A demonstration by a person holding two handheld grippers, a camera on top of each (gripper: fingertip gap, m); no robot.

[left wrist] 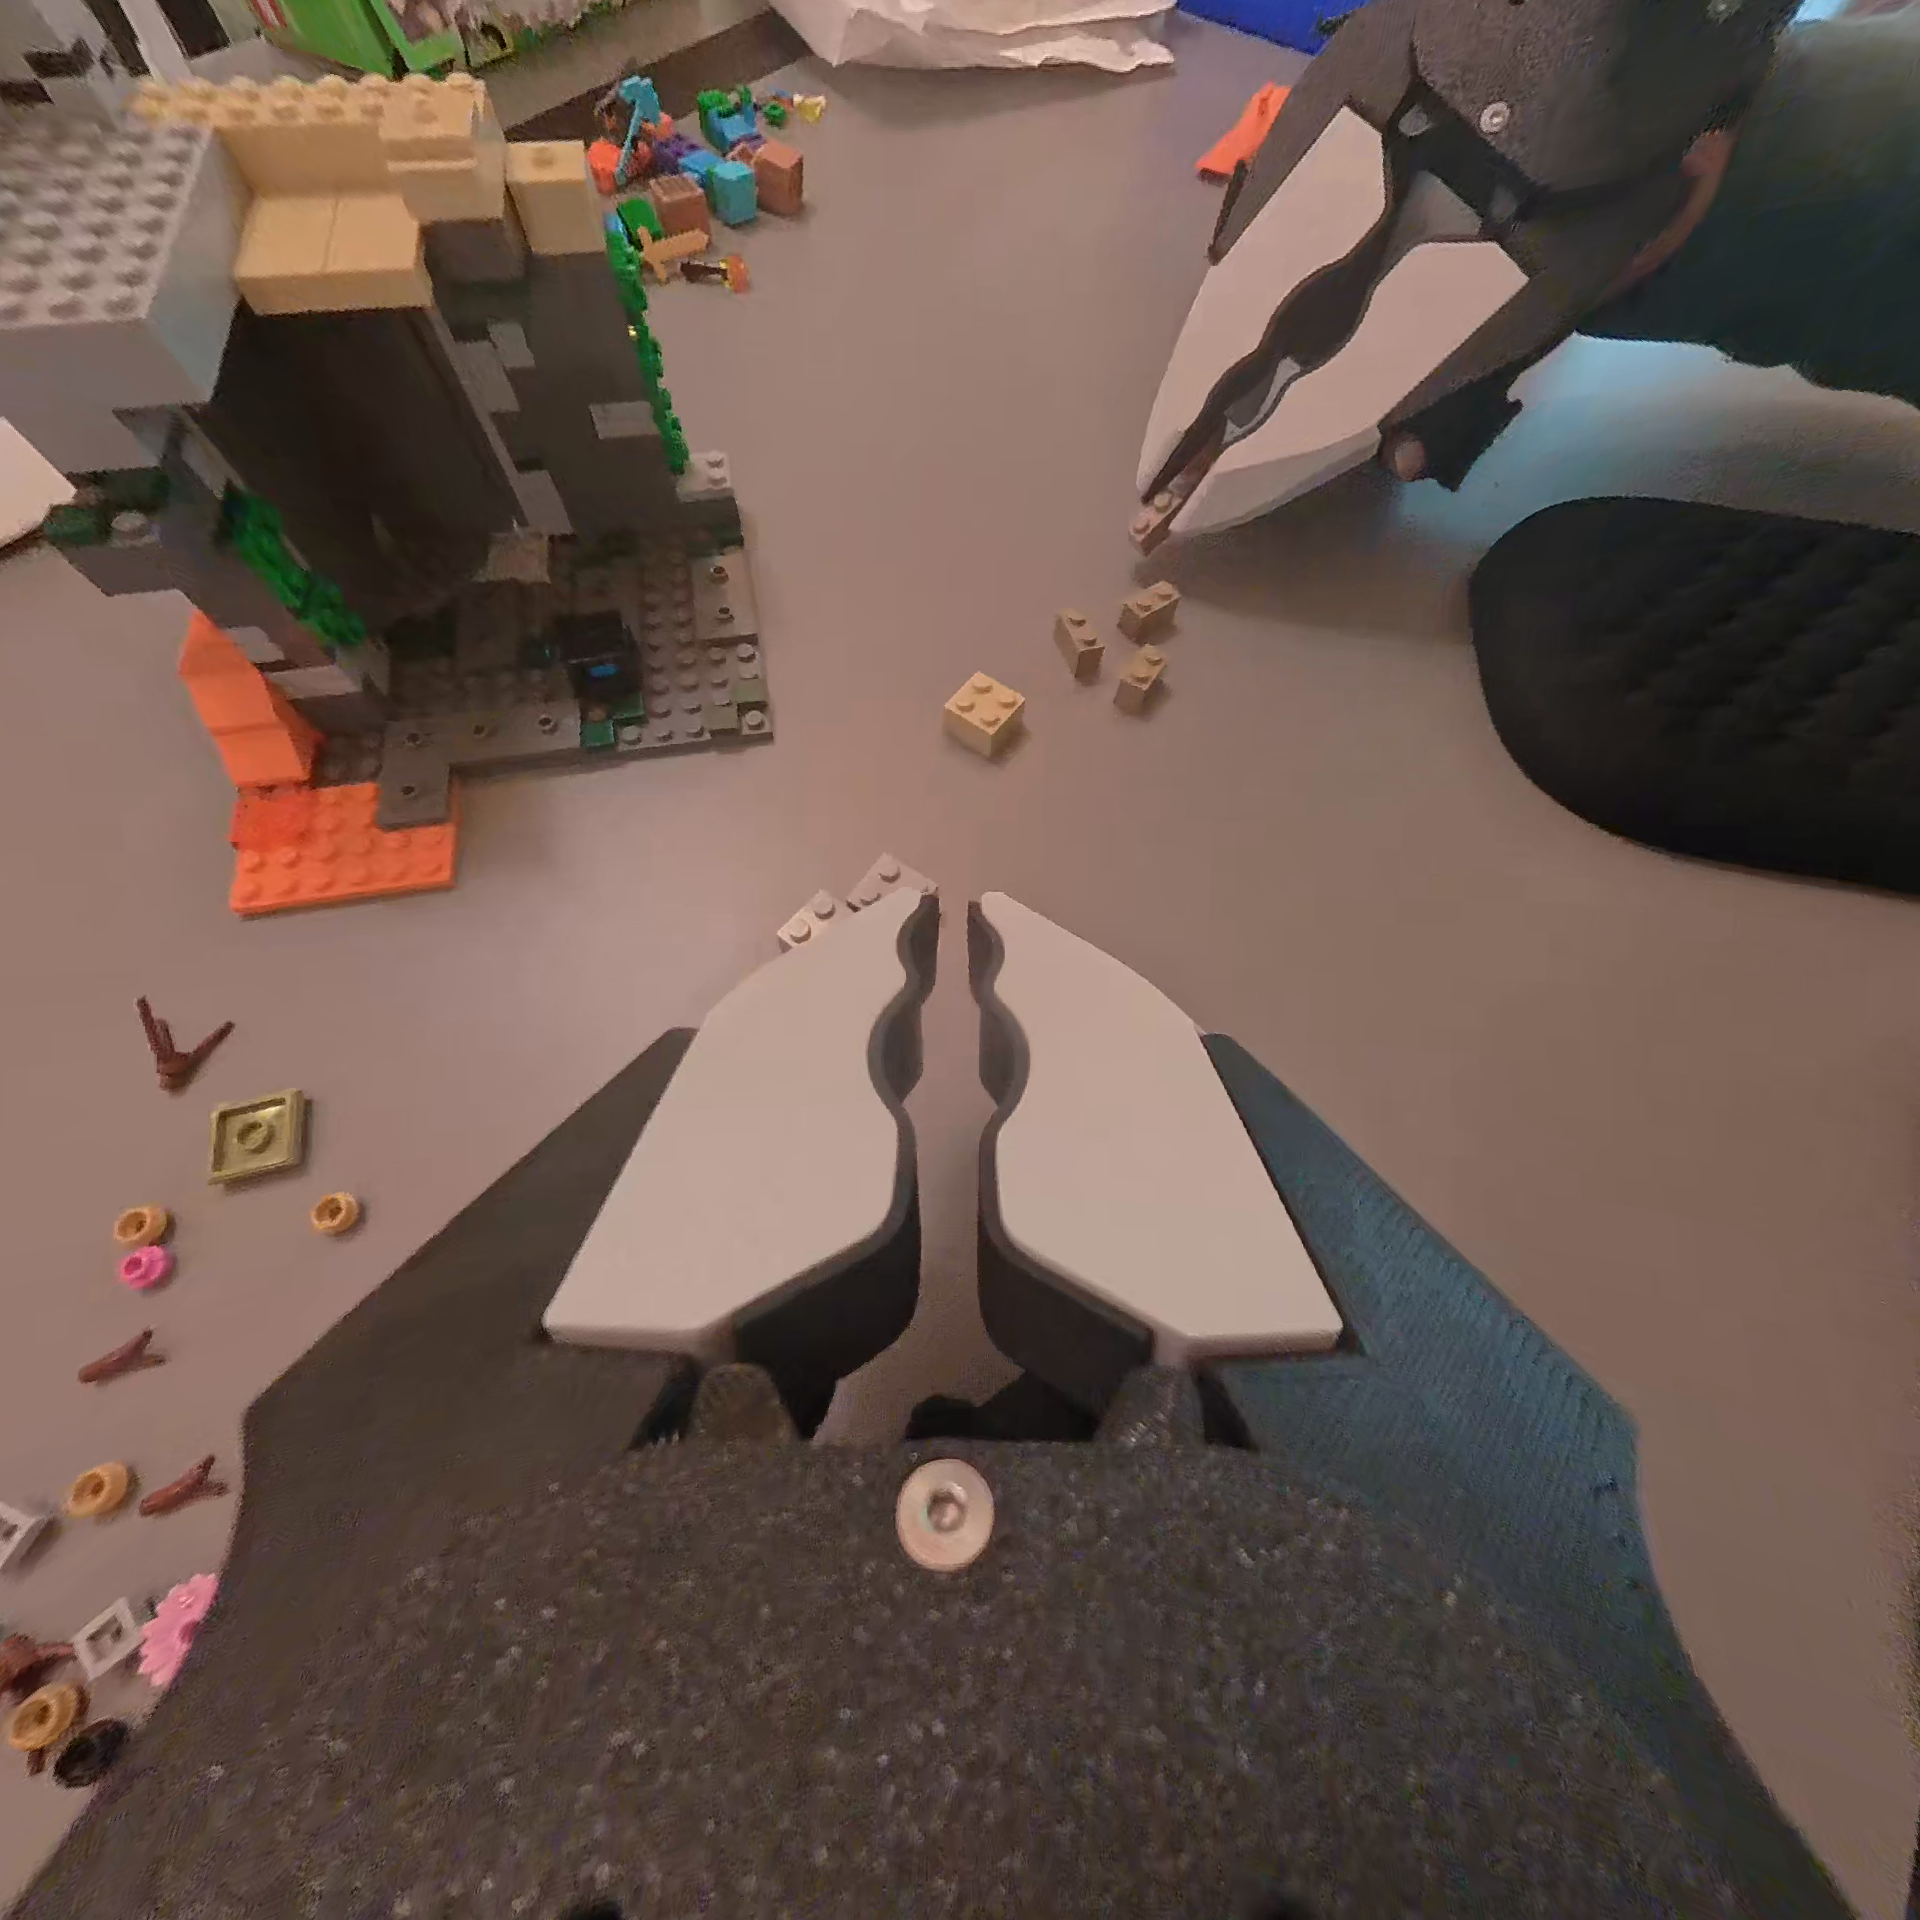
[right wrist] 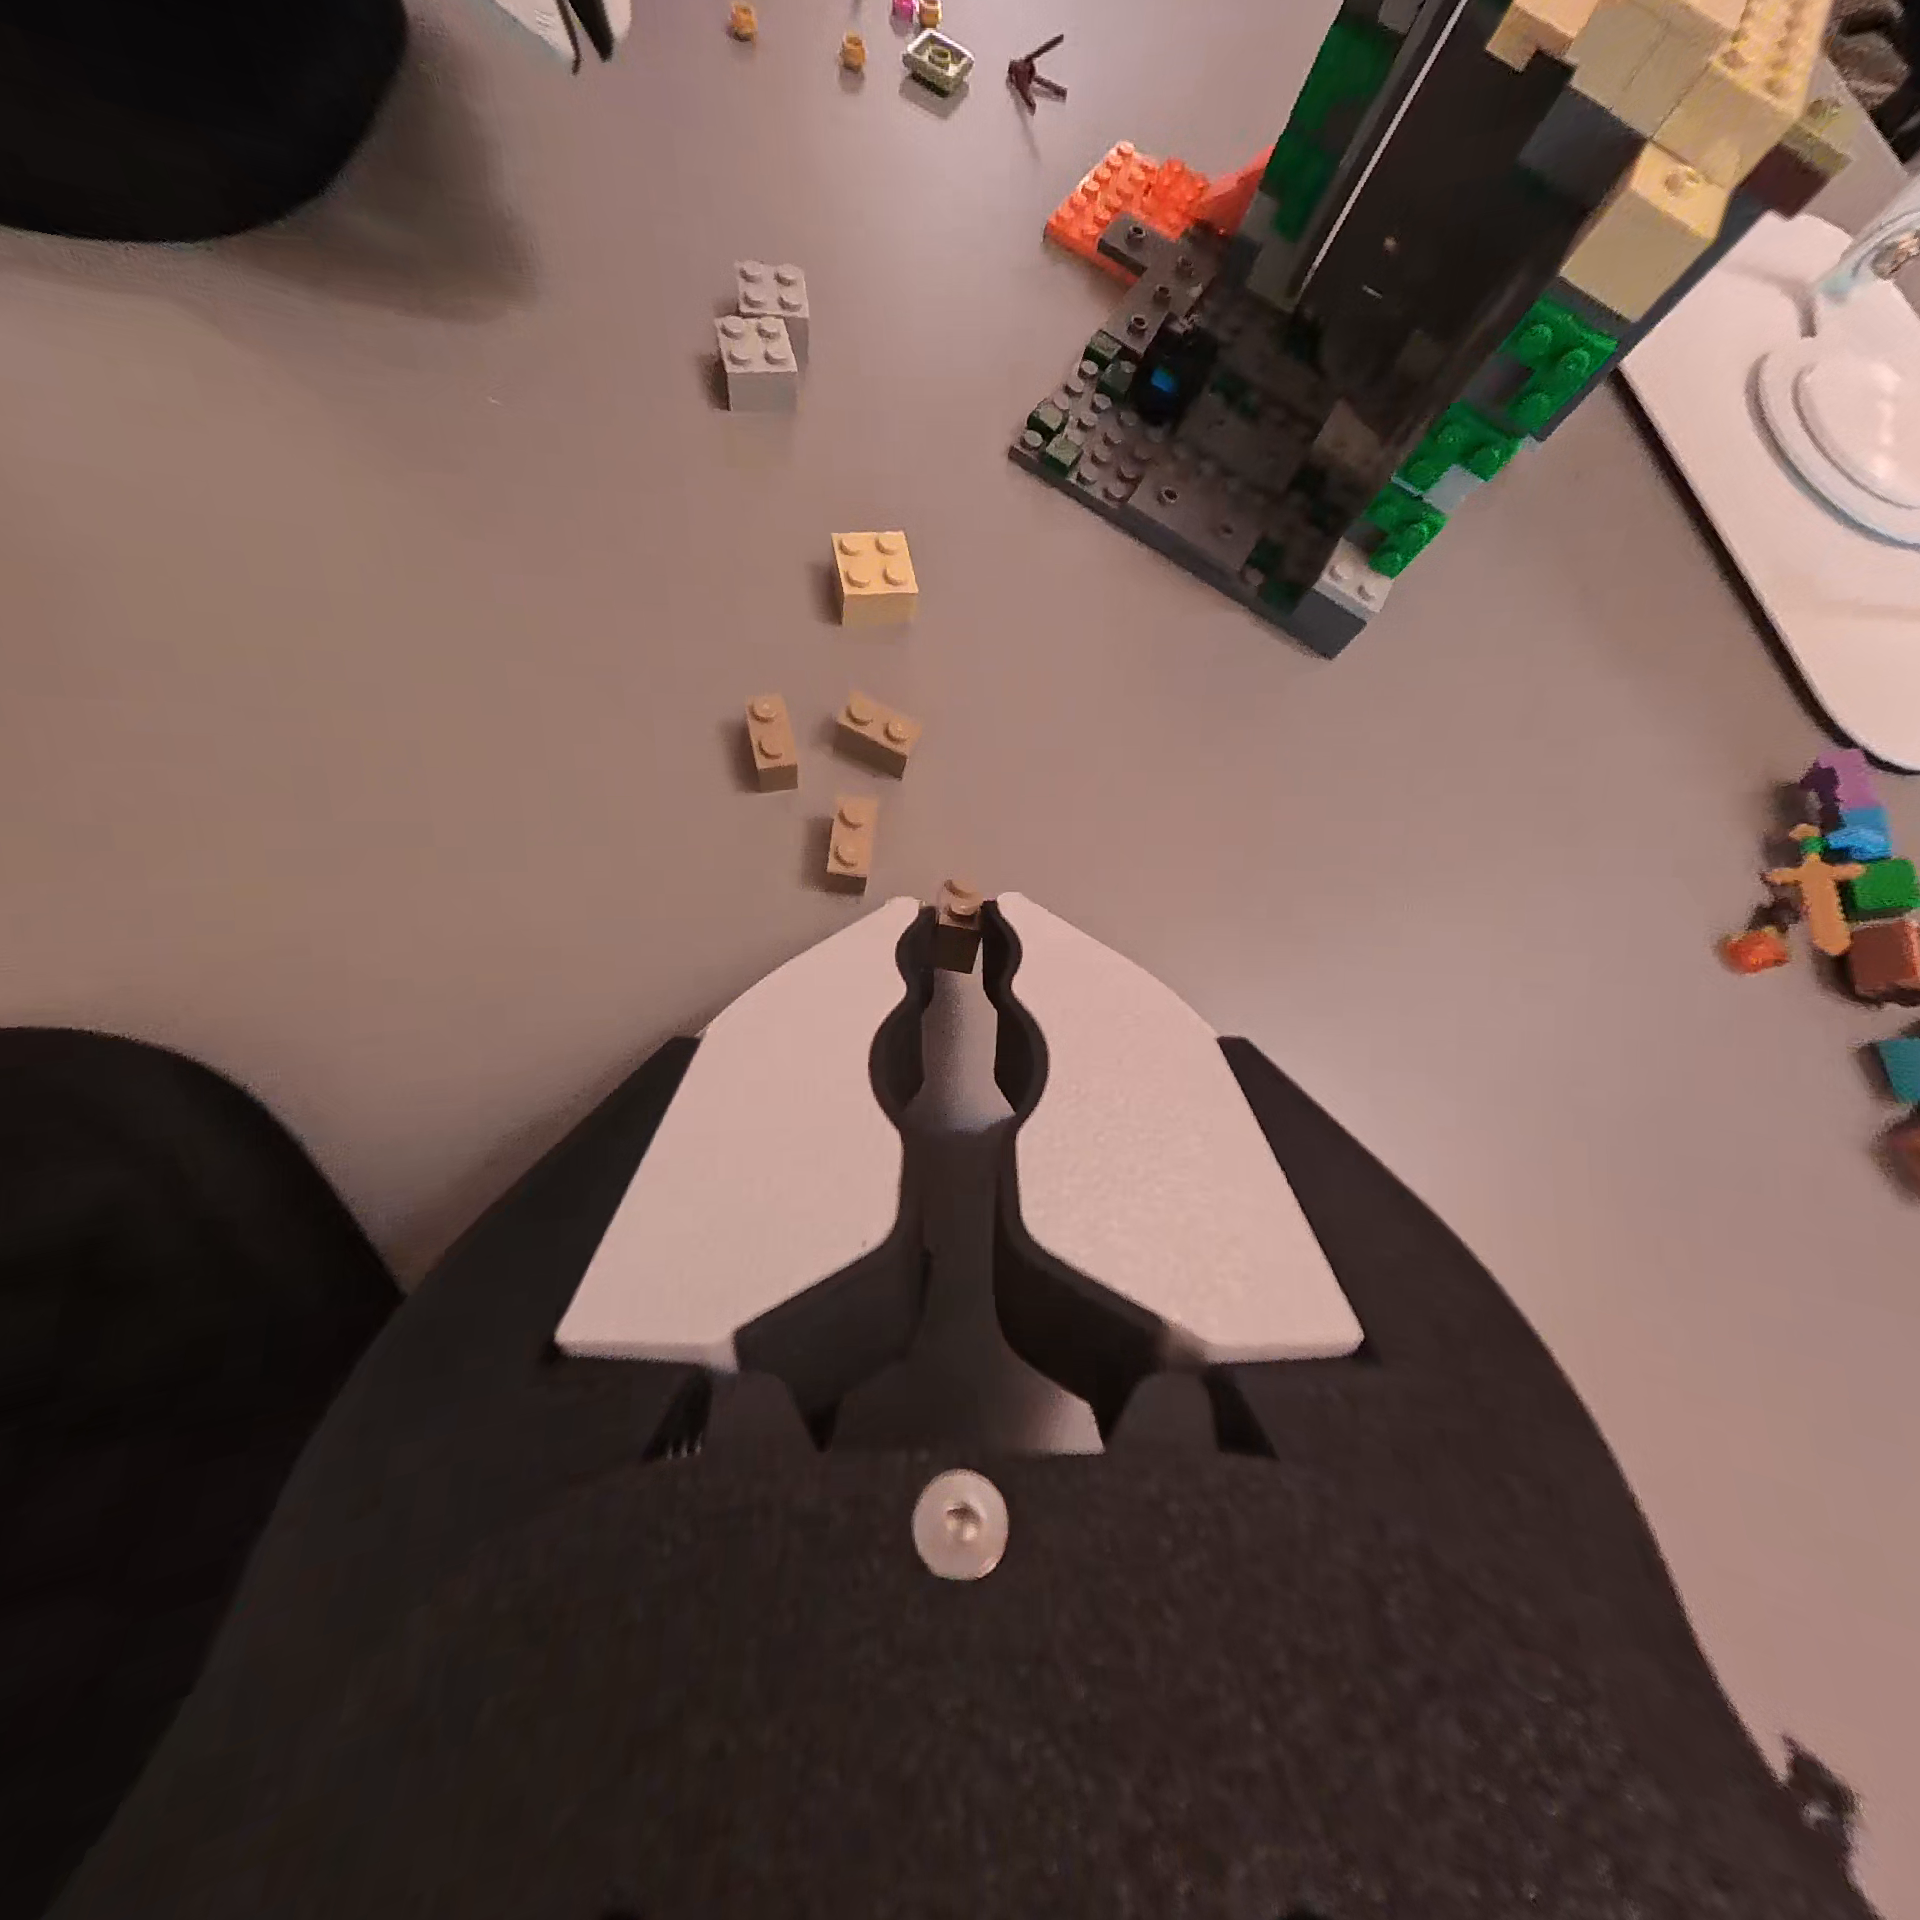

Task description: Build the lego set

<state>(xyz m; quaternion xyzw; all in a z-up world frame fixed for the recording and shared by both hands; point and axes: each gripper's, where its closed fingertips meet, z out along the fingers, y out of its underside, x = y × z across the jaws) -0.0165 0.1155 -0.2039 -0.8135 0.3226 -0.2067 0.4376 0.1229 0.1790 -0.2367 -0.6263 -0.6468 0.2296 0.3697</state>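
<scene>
A tall grey, green and tan lego build (left wrist: 468, 468) stands on a dark studded base with orange plates; it also shows in the right wrist view (right wrist: 1351, 364). My right gripper (right wrist: 958, 912) is shut on a small dark tan brick (right wrist: 956, 943) just above the table; the left wrist view shows it too (left wrist: 1158, 509). Three dark tan 1x2 bricks (right wrist: 852, 842) and a tan 2x2 brick (right wrist: 874, 577) lie just ahead of it. My left gripper (left wrist: 954, 916) is closed and empty, with two grey 2x2 bricks (left wrist: 857, 899) beside its left fingertip.
Small loose pieces and an olive tile (left wrist: 257, 1136) lie at the left. A pile of coloured pieces (left wrist: 717, 177) lies behind the build. A black padded object (left wrist: 1714, 686) sits at the right. A white board (right wrist: 1766, 468) lies beyond the build. My right fingertips sit around 15 centimeters from my left ones.
</scene>
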